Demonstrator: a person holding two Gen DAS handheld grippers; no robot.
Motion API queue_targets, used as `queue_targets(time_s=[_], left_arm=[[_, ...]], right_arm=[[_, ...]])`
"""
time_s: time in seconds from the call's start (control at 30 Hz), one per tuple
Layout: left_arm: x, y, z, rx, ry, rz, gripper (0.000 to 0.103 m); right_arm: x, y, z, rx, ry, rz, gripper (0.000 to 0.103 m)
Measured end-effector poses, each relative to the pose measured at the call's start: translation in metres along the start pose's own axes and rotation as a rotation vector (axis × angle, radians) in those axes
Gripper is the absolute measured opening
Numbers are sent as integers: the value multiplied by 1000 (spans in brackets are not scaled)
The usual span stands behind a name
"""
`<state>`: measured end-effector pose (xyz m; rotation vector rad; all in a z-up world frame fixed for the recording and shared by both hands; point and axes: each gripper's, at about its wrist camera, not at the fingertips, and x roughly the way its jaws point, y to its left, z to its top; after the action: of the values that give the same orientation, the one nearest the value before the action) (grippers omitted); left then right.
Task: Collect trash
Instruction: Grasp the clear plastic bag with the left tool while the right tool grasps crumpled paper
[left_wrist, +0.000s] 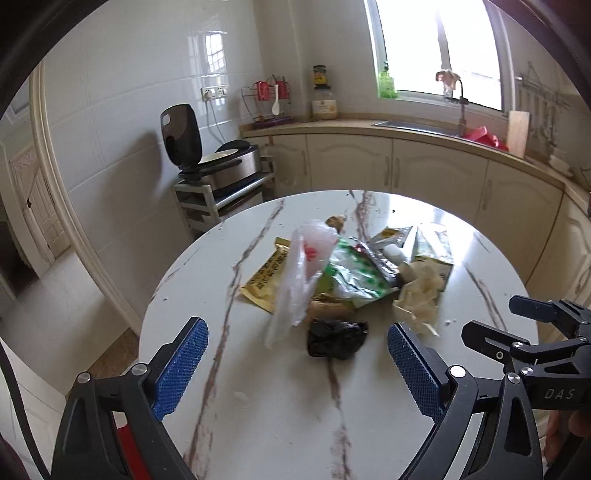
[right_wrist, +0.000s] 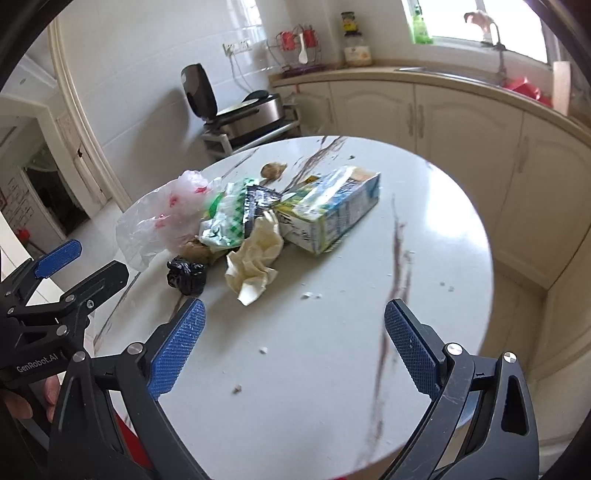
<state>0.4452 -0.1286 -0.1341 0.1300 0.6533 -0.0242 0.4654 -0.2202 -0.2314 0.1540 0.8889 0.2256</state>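
Left gripper (left_wrist: 297, 360) wide open, empty; right gripper (right_wrist: 295, 341) likewise (trash pile (right_wrist: 236, 221) untouched on table (right_wrist: 332, 369)).

One round table (right_wrist: 443, 295), one black wad (right_wrist: 186, 275), one carton (right_wrist: 332, 218), perhaps three wrappers (overlapping, blurred).

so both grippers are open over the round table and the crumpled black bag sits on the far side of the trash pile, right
Not quite. The black bag sits on the near side of the trash pile, closest to the grippers, as the left wrist view shows. The rest holds: the left gripper and right gripper are both open with nothing between their jaws, over the round table.
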Motion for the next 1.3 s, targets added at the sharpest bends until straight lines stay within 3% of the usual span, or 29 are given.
queue_targets(time_s=[0.2, 0.27, 0.33, 0.37, 0.43, 0.53, 0.6, 0.63, 0.7, 0.8, 1.07, 1.3], left_arm=[[24, 19, 7, 5, 24, -9, 96], [32, 31, 7, 8, 33, -5, 96], [46, 45, 10, 0, 50, -2, 96], [52, 48, 13, -3, 54, -10, 96], [66, 57, 23, -13, 69, -20, 94], [81, 67, 34, -37, 80, -49, 85], [92, 73, 41, -48, 95, -69, 50], [96, 76, 44, -53, 98, -85, 41], [100, 78, 47, -78, 105, -124, 3], [88, 84, 43, -119, 75, -169, 2], [20, 89, 34, -131, -43, -176, 0], [-23, 89, 20, -135, -76, -199, 0]], right_arm=[[48, 13, 16, 9, 61, 29, 91], [59, 10, 18, 30, 74, 43, 79], [67, 6, 17, 44, 90, 66, 55], [68, 5, 16, 50, 89, 97, 51], [68, 5, 16, 45, 84, 109, 23], [64, 5, 14, 35, 72, 125, 19], [59, 4, 12, 32, 58, 144, 18], [56, 3, 11, 36, 53, 153, 18], [50, 2, 10, 40, 45, 162, 18], [38, 1, 7, 38, 25, 172, 17], [-5, -5, 7, 47, -52, 203, 17], [-43, -18, -1, 60, -104, 222, 17]])
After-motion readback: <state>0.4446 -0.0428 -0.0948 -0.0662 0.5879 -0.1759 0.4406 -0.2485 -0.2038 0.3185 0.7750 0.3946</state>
